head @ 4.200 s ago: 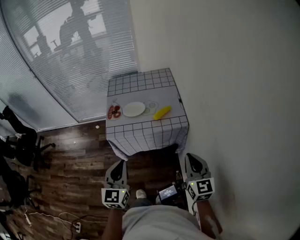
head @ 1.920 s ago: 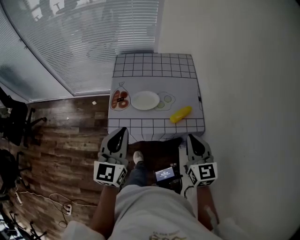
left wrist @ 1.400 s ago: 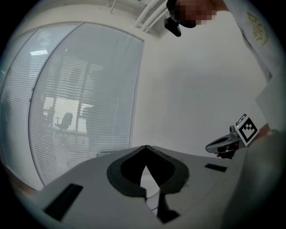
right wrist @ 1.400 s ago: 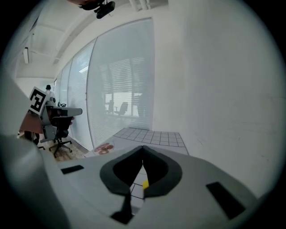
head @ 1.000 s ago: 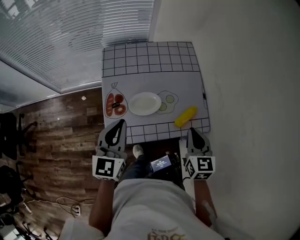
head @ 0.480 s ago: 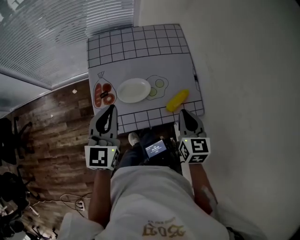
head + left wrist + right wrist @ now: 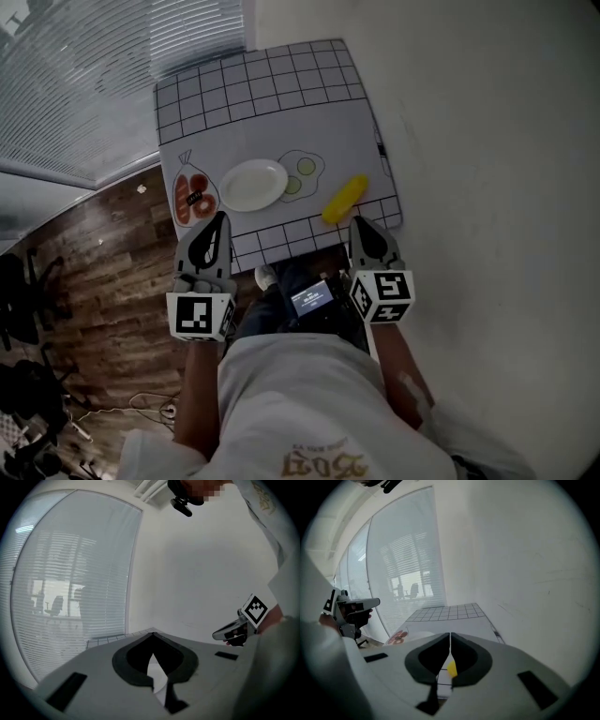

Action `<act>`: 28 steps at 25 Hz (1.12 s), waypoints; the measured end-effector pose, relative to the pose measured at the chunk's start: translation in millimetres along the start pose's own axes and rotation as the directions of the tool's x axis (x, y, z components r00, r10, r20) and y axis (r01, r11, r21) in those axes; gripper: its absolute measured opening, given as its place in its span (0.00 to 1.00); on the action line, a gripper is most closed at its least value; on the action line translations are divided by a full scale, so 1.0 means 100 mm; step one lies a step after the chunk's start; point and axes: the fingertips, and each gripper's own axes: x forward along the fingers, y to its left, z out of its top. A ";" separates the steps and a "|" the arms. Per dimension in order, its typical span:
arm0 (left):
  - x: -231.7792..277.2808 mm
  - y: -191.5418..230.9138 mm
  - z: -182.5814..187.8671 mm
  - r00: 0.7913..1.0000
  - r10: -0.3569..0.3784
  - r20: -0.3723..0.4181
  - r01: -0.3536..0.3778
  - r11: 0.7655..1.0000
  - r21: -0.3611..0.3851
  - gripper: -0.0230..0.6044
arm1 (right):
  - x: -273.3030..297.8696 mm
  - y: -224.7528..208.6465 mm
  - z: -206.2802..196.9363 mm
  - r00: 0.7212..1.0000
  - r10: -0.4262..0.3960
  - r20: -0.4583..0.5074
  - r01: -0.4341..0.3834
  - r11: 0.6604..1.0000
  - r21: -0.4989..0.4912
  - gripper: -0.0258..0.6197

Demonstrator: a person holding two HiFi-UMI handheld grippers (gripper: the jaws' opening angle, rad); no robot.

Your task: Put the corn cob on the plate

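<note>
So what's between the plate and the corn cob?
Between plate and corn cob lies only a printed egg drawing on the cloth; the head view shows it.

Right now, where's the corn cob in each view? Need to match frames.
Head view: the corn cob lies near the table's front right corner, right of the plate.
Left gripper view: not in it.
Right gripper view: the corn cob is a small yellow patch low in the centre, seen past the shut jaws.
Shared landmark: the grid-patterned tablecloth.
</note>
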 end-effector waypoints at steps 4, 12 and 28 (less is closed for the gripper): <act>0.24 -0.16 0.02 0.998 -0.055 -0.003 0.055 0.998 0.023 0.05 | -0.02 -0.12 -0.07 0.999 -0.026 -0.021 0.027 0.999 0.047 0.05; 0.71 -0.61 -0.19 0.980 -0.191 -0.063 0.197 0.974 0.111 0.05 | 0.01 -0.29 -0.25 0.998 -0.039 -0.050 0.045 0.989 0.143 0.05; 1.27 -1.33 -0.58 0.910 -0.359 -0.207 0.396 0.900 0.180 0.05 | 0.24 -0.74 -0.42 0.988 -0.098 -0.122 0.132 0.940 0.315 0.05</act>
